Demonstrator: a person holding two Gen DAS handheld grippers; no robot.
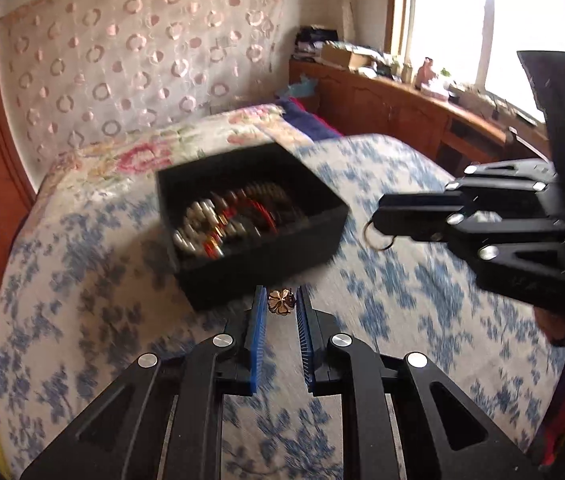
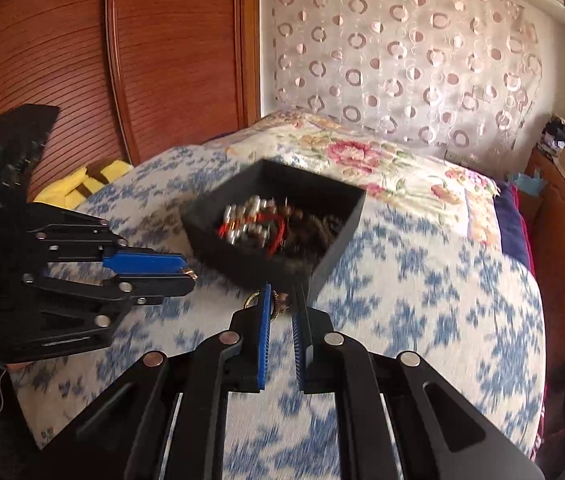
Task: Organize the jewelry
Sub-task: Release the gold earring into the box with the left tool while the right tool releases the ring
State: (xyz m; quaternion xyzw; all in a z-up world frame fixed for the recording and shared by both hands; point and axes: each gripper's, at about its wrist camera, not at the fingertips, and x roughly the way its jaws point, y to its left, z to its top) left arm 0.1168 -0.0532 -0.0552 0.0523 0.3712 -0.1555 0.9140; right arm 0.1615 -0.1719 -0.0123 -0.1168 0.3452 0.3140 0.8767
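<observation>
1. Left gripper [image 1: 281, 300]: blue ribbed pads closed on a small gold flower-shaped jewelry piece [image 1: 280, 301], pinched at the fingertips above the bed. In the right wrist view, same gripper [image 2: 188, 274] seen side-on at left, gold piece just visible at the tips.
2. Right gripper [image 2: 282, 300]: fingers clamped on a small metal ring with a dark beaded charm [image 2: 278, 304], held at the tips. In the left wrist view, same gripper [image 1: 378, 220] enters from the right with the ring [image 1: 378, 236] hanging below its tips.
3. Blue-and-white floral bedspread [image 1: 82, 280] beneath both grippers; background blurred.
4. Black square open-topped box [image 1: 250, 216] resting on the bedspread, just beyond both grippers' tips. Contents: a heap of silver, red and dark beaded strands [image 1: 226, 220], individual pieces not distinguishable because of blur.
5. Pink-flowered quilt [image 1: 154, 152] lying past the box.
6. Sheer curtain with pink ring pattern [image 1: 142, 48] behind the bed.
7. Reddish-brown wooden panel [image 2: 142, 60] at left of the curtain.
8. Wooden window ledge [image 1: 402, 96] carrying assorted clutter, under a bright window [image 1: 482, 20].
</observation>
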